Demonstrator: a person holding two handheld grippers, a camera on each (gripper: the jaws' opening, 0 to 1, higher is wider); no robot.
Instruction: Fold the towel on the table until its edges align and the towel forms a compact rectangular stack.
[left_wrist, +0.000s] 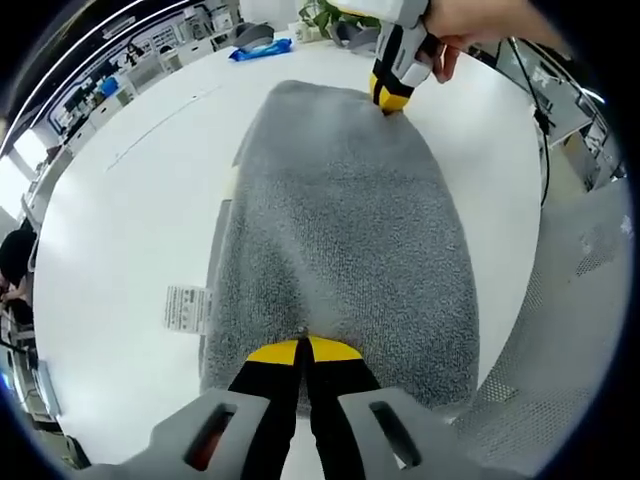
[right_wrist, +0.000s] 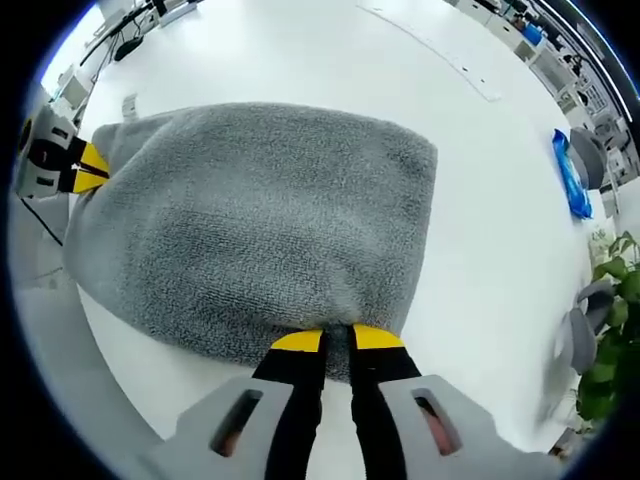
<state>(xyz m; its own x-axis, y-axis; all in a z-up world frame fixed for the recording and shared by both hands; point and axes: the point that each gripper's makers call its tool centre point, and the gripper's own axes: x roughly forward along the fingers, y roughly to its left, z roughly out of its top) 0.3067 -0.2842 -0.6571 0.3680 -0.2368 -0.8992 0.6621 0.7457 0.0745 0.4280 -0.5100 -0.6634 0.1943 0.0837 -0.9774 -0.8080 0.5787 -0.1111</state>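
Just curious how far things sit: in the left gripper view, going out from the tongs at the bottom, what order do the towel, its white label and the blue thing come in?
1. Towel: pinched in the tongs.
2. White label: just left, at the towel's edge.
3. Blue thing: far across the table, near its top edge.

close opposed views (shared towel (left_wrist: 345, 230))

1. An open-plan office or lab: a long white table (left_wrist: 120, 230) dominates the room.
2. Far rows of desks with equipment (left_wrist: 160, 45) line the background.
3. A potted plant (right_wrist: 605, 330) stands beyond the table edge.
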